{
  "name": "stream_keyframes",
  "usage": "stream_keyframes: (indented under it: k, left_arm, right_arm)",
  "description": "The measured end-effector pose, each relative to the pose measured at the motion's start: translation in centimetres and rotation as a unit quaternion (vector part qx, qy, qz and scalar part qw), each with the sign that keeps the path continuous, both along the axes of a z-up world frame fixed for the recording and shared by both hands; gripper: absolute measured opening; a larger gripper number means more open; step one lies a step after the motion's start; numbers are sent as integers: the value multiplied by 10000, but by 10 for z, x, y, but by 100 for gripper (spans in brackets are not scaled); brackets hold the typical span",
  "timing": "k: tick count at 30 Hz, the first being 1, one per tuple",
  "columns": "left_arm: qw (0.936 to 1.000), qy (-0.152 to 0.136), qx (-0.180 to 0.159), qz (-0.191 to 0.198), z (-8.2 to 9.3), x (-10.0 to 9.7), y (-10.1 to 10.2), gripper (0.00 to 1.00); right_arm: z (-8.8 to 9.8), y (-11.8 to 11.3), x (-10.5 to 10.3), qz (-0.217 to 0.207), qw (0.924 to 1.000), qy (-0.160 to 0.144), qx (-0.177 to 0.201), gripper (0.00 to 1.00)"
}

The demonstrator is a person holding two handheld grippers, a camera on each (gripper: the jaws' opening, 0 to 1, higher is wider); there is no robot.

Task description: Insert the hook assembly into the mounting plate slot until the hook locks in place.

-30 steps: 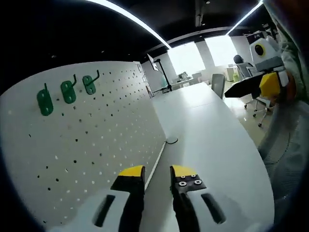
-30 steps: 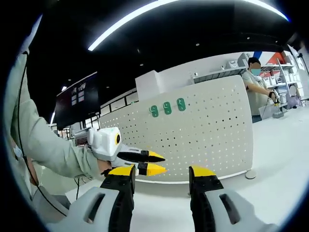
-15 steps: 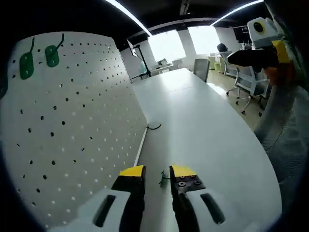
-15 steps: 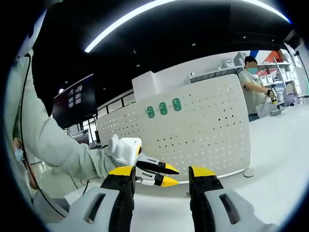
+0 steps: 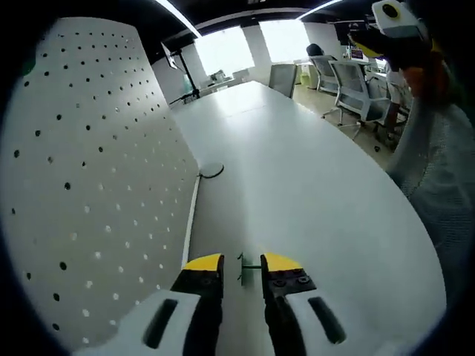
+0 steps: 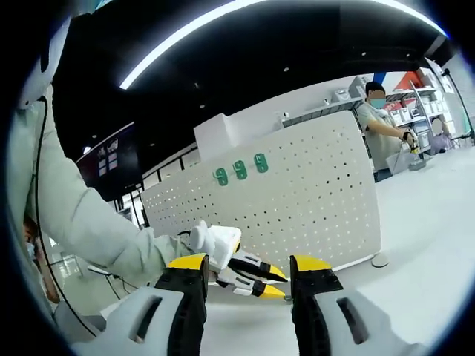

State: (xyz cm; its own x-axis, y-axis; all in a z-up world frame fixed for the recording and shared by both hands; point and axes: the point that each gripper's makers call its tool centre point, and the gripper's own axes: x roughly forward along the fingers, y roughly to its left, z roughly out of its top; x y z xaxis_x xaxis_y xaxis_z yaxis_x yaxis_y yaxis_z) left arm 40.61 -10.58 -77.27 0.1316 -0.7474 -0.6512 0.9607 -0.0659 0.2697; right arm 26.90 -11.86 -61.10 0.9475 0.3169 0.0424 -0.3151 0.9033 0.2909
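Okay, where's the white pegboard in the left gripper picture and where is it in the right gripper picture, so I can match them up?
Left gripper view: the pegboard fills the left side, seen edge-on, running away beside the white table.
Right gripper view: the pegboard stands across the middle, seen face-on, with three green hooks near its top.
Shared landmark: the left gripper, low near the board's foot, with a small green hook between its jaws.

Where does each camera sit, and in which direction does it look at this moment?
Left gripper view: rides the left gripper, low over the white table, looking along the pegboard at a small green hook between its jaws; a sleeve at right.
Right gripper view: rides the right gripper, facing the pegboard front with three green hooks; the person's left sleeve reaches in.
Shared: pegboard, table, left gripper.
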Motion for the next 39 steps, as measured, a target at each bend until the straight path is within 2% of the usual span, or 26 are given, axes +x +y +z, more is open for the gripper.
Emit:
stream_keyframes:
  k: [8, 22, 33, 39]
  left_arm:
    - [9993, -13, 367, -113, -20, 8, 3, 15]
    - [9968, -19, 741, -313, -42, 13, 0, 13]
    - [9952, 162, 915, -311, -52, 16, 3, 11]
    - [9951, 197, 915, -306, -53, 17, 2, 5]
  right_arm:
    - [1, -2, 0, -33, 10000, -6, 29, 42]
    - [-2, -11, 3, -173, 9994, 53, 299, 42]
    - [-3, -12, 4, -220, 9992, 63, 314, 42]
    - [-4, -13, 4, -240, 9992, 72, 324, 42]
